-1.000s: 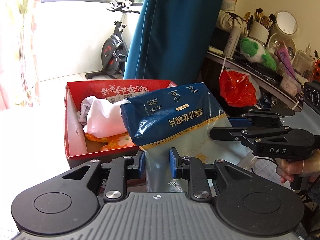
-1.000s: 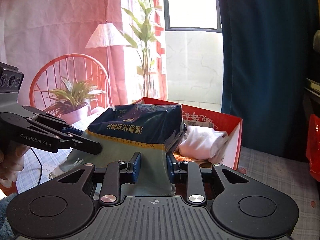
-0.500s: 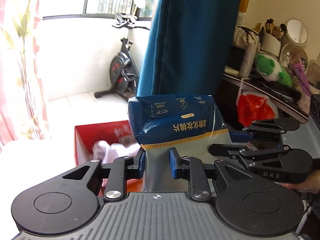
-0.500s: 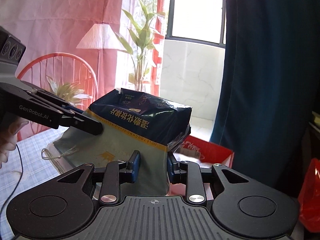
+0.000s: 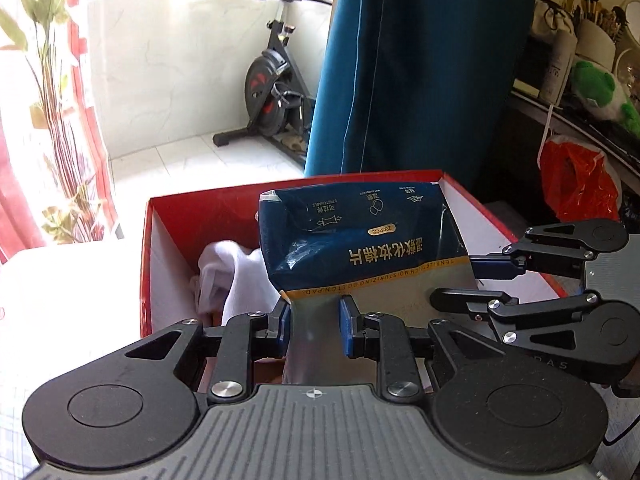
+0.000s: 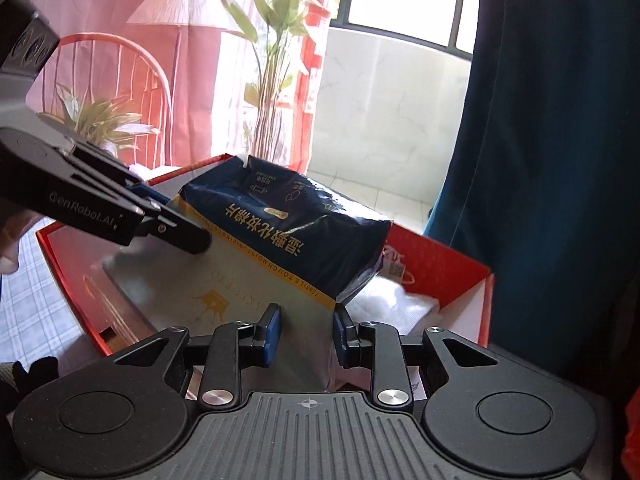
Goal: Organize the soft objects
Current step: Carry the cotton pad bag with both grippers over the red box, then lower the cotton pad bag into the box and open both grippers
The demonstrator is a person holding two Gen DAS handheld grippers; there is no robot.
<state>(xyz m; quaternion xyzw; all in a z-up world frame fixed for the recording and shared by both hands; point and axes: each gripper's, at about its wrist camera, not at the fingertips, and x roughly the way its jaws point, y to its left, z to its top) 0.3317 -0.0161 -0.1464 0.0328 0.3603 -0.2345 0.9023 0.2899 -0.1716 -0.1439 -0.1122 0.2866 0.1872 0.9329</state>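
Observation:
A blue and silver cotton pad pack (image 5: 360,248) hangs over the open red box (image 5: 168,204), held at two edges. My left gripper (image 5: 314,326) is shut on its near edge. My right gripper (image 6: 307,332) is shut on its other edge and also shows in the left wrist view (image 5: 472,280). The pack (image 6: 288,236) tilts down into the red box (image 6: 452,264). A white cloth (image 5: 228,276) lies inside the box, and shows in the right wrist view (image 6: 400,304) under the pack.
A teal curtain (image 5: 420,68) hangs behind the box. An exercise bike (image 5: 272,88) stands on the balcony. A red plastic bag (image 5: 576,180) and a cluttered shelf with a green plush (image 5: 596,88) are at right. A plant (image 6: 272,40) and a red chair (image 6: 112,92) are at left.
Both grippers lifted the pack up and then brought it down over the red box; the box interior and white cloth are in view below it again.

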